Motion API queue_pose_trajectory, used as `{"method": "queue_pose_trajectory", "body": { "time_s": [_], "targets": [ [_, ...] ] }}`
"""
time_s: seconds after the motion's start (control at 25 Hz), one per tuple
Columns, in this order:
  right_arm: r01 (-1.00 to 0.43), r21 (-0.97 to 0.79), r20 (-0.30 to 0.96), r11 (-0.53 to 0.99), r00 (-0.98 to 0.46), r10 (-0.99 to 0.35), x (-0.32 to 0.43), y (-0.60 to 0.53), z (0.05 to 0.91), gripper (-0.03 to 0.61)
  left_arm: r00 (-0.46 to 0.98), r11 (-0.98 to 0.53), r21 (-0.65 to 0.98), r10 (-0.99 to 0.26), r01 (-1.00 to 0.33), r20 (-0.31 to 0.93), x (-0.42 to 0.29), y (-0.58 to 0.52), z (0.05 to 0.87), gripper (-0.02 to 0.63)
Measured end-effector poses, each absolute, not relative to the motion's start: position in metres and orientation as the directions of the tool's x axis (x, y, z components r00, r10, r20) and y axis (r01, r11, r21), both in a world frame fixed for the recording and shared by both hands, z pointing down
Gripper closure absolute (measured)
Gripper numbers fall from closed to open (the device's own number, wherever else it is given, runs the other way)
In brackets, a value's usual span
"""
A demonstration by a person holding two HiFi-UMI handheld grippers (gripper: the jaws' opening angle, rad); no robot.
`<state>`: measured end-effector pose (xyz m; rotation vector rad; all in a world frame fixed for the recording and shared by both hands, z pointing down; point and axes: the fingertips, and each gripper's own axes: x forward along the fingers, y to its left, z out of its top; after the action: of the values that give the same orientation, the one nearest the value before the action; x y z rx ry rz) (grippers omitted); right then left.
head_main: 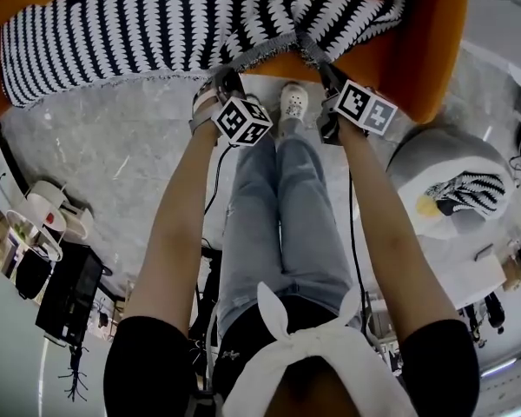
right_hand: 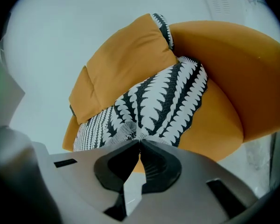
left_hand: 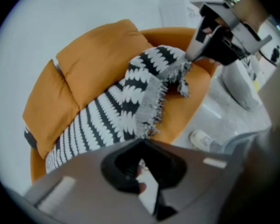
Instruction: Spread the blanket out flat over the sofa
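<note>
The left hand-held gripper (head_main: 228, 78) and the right hand-held gripper (head_main: 326, 69) are each clamped shut on the near fringed edge of the blanket (head_main: 174, 24), a little apart. The blanket lies rumpled across the orange sofa (head_main: 434, 42). Two spaced grips probably let that edge be drawn taut and flat.

Bright, even light fills all 3 views, with soft shadows. Fisheye distortion curves the edges; both gripper views have dark rounded corners. The blanket (head_main: 156, 24) looks crisp in the head view. The left gripper view is blurred at lower right.
</note>
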<state>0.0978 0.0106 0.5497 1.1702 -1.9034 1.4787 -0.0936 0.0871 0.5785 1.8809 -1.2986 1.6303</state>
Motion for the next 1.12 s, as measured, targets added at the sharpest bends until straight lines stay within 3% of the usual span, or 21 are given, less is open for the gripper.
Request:
{"method": "queue_pose_trajectory", "body": {
  "time_s": [0.48, 0.8, 1.12],
  "targets": [
    [-0.862, -0.503, 0.806, 0.061, -0.493, -0.329, 0.120, 0.034, 0.587, 0.561, -0.098, -0.530, -0.296, -0.368, -0.795, 0.925, -0.108, 0.113, 0.617, 0.601],
    [-0.917, -0.394, 0.853, 0.062, -0.391, -0.345, 0.181, 0.067, 0.536, 0.561, -0.102, -0.558, -0.316, -0.381, -0.767, 0.919, -0.100, 0.128, 0.568, 0.601],
    [-0.960, -0.270, 0.892, 0.080, -0.280, -0.355, 0.205, 0.072, 0.540, 0.563, -0.110, -0.564, -0.331, -0.389, -0.757, 0.915, -0.114, 0.124, 0.565, 0.601]
  ]
}}
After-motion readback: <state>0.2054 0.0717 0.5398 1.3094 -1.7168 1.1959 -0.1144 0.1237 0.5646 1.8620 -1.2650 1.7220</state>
